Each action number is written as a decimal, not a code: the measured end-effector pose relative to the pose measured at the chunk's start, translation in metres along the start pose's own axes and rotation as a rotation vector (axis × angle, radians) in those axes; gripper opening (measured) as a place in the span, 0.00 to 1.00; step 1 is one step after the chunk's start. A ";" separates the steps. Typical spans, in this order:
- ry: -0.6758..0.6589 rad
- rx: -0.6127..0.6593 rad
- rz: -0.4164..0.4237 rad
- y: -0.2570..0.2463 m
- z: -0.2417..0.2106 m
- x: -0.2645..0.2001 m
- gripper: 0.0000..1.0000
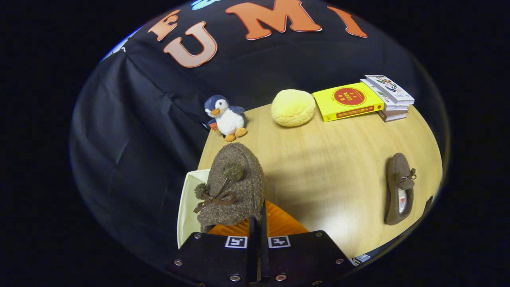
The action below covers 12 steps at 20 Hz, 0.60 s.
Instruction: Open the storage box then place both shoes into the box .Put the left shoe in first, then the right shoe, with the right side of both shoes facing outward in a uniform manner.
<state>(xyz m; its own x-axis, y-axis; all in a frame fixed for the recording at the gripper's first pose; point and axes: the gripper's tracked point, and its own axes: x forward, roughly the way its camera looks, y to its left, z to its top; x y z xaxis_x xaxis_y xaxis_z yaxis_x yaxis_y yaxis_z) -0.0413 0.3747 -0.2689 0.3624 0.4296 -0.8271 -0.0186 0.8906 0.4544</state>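
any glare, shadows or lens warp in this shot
Gripper view: fisheye warp bends the table edge into a curve; a bright glare patch lies on the wood near the second shoe; a soft shadow falls beside the held shoe, pinched by the gripper; all reasonably sharp.

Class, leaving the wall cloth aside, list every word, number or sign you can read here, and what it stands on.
Yellow book: cover print too small to read.
Stacked books: blurred.
Far shoe: insole tag blurred.
Gripper, shut on the held shoe: square markers, no words.
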 end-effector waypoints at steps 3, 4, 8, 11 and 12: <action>0.020 -0.035 0.023 0.037 -0.010 0.012 0.05; 0.033 -0.044 0.024 0.046 -0.016 0.018 0.05; 0.095 -0.070 0.022 0.069 -0.043 0.043 0.05; 0.133 -0.072 -0.014 0.071 -0.060 0.060 0.05; 0.151 -0.073 -0.025 0.072 -0.066 0.067 0.05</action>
<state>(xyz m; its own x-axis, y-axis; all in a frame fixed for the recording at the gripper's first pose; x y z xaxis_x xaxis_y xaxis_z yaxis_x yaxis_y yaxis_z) -0.0795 0.4775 -0.3136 0.2197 0.4201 -0.8805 -0.0812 0.9073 0.4126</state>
